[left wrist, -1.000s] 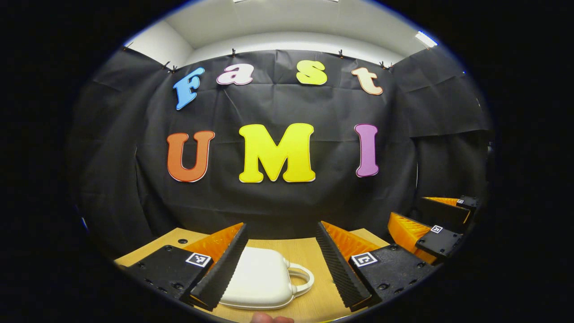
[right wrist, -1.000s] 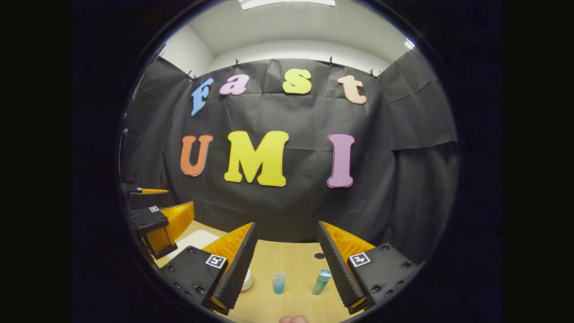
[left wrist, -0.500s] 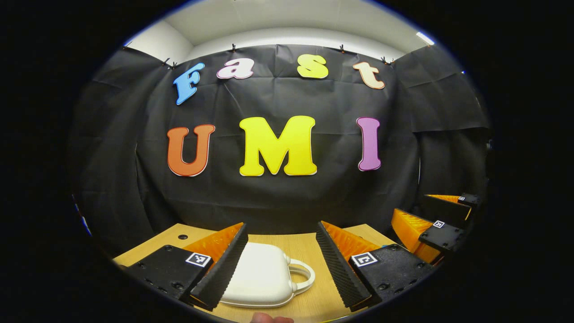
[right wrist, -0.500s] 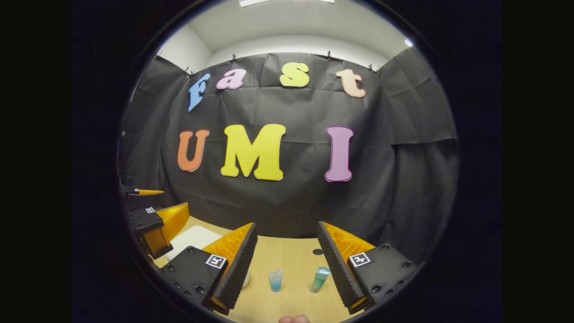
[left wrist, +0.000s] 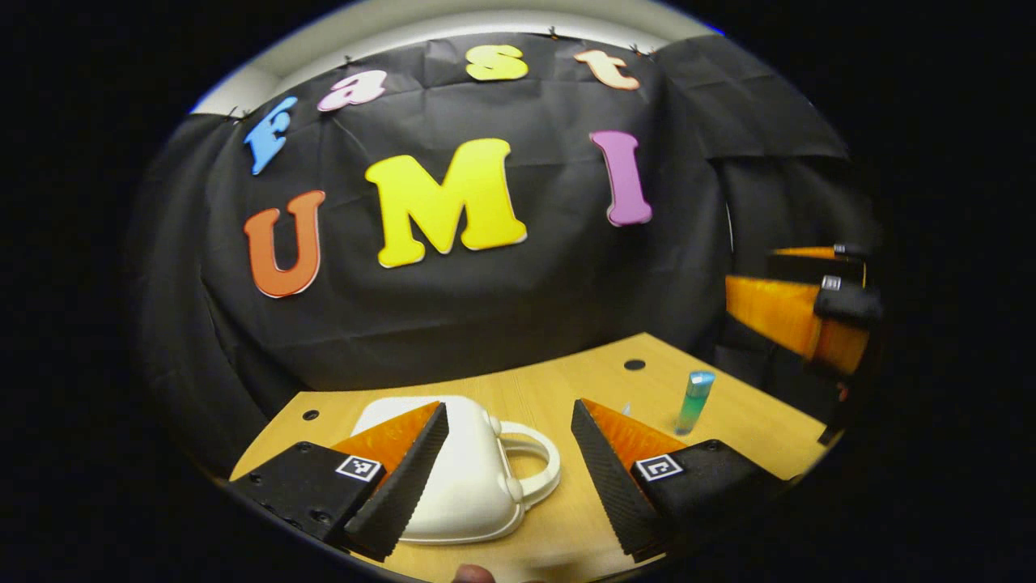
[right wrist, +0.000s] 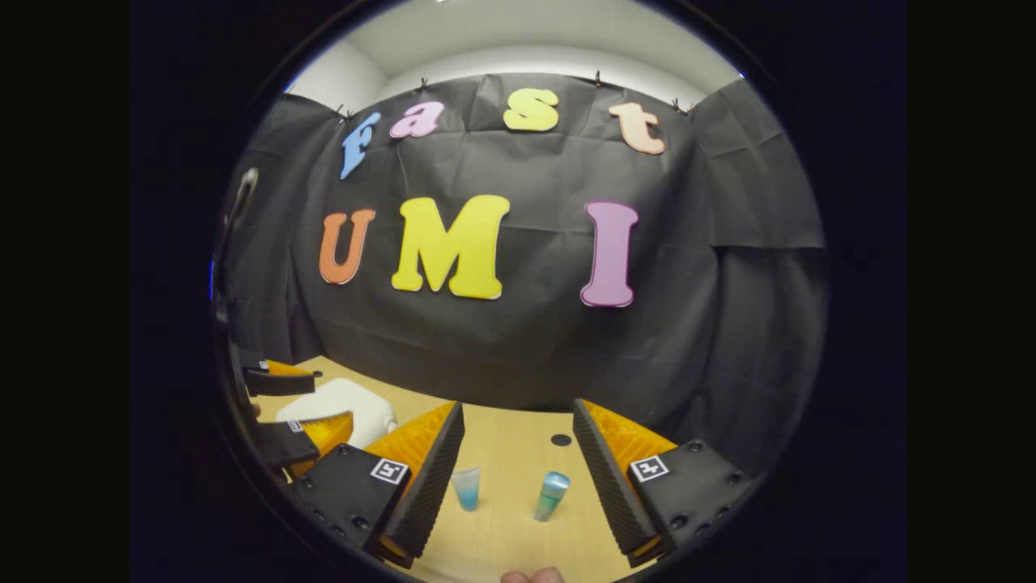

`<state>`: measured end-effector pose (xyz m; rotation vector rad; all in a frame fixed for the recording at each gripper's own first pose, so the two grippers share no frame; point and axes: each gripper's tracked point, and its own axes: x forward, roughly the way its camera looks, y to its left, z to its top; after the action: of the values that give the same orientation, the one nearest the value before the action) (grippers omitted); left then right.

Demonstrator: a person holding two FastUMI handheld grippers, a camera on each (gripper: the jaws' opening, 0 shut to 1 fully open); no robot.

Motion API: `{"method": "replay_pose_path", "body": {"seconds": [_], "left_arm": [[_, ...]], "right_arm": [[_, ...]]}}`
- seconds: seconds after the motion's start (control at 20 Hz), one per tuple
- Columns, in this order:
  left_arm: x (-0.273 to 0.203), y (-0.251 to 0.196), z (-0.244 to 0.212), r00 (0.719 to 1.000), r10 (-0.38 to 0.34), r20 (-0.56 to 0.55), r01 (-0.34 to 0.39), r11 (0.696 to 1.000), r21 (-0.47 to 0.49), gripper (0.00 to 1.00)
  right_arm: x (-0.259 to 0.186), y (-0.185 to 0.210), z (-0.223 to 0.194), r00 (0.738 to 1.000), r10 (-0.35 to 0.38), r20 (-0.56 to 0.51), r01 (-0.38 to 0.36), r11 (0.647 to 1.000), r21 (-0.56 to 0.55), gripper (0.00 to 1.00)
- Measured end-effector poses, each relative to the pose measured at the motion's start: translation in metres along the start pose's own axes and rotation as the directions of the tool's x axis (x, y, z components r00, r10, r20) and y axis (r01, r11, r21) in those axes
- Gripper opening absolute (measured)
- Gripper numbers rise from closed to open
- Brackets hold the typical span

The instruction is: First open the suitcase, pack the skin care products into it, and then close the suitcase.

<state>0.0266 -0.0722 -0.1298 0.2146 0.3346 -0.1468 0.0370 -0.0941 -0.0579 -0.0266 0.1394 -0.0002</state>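
1. In the left gripper view the left gripper [left wrist: 508, 470] sits at the bottom of the frame with its two fingers spread wide, nothing between the pads.
2. The white suitcase [left wrist: 469, 478] lies flat and closed on the wooden table [left wrist: 566, 380], low and left of centre; its looped handle points to the frame's right, into the gap between the fingers. The left finger overlaps the case's near corner — whether it touches cannot be told.
3. A green-blue tube [left wrist: 694, 401] stands upright right of centre on the table, beside the right finger's tip and apart from the suitcase.
4. At the right edge of that view the right gripper [left wrist: 797, 295] hangs above the table's end.
5. In the right gripper view the right gripper [right wrist: 518, 478] is also spread open and empty.
6. Between its fingers, low in the frame, stand a small clear-blue container [right wrist: 466, 488] and the tube [right wrist: 551, 495], near each other but not touching.
7. At lower left of this view the suitcase [right wrist: 344, 405] rests on the table [right wrist: 510, 437] — the left gripper [right wrist: 287, 405] frames it, one finger above and one below in the frame.
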Motion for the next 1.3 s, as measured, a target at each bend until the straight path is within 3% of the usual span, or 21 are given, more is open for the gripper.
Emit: {"method": "replay_pose_path", "body": {"seconds": [0.25,0.55,0.75,0.95,1.05,1.1,1.3], "left_arm": [[0.029,-0.023,-0.047,0.99,-0.026,-0.14,0.064,0.961,0.27,0.96],[0.069,-0.029,-0.103,0.95,0.045,-0.31,0.129,0.846,0.517,0.96],[0.086,-0.024,-0.123,0.929,0.07,-0.364,0.155,0.818,0.554,0.94],[0.098,-0.022,-0.139,0.908,0.078,-0.411,0.187,0.803,0.566,0.76],[0.1,-0.024,-0.146,0.894,0.091,-0.438,0.199,0.797,0.571,0.6],[0.101,-0.025,-0.146,0.893,0.086,-0.442,0.206,0.795,0.571,0.47],[0.099,-0.026,-0.136,0.894,0.084,-0.44,0.203,0.799,0.566,0.3]], "right_arm": [[0.009,-0.066,-0.031,0.997,-0.047,-0.055,0.048,0.999,0.019,0.81],[0.012,-0.109,-0.056,0.989,-0.086,-0.117,0.093,0.995,0.049,0.81],[0.008,-0.117,-0.056,0.987,-0.115,-0.115,0.122,0.991,0.056,0.81],[0.0,-0.116,-0.066,0.98,-0.136,-0.144,0.146,0.987,0.06,0.81],[-0.006,-0.113,-0.068,0.979,-0.136,-0.153,0.146,0.988,0.057,0.8],[-0.008,-0.113,-0.068,0.978,-0.14,-0.153,0.149,0.988,0.05,0.81],[-0.012,-0.111,-0.063,0.978,-0.153,-0.145,0.162,0.986,0.049,0.81]]}}
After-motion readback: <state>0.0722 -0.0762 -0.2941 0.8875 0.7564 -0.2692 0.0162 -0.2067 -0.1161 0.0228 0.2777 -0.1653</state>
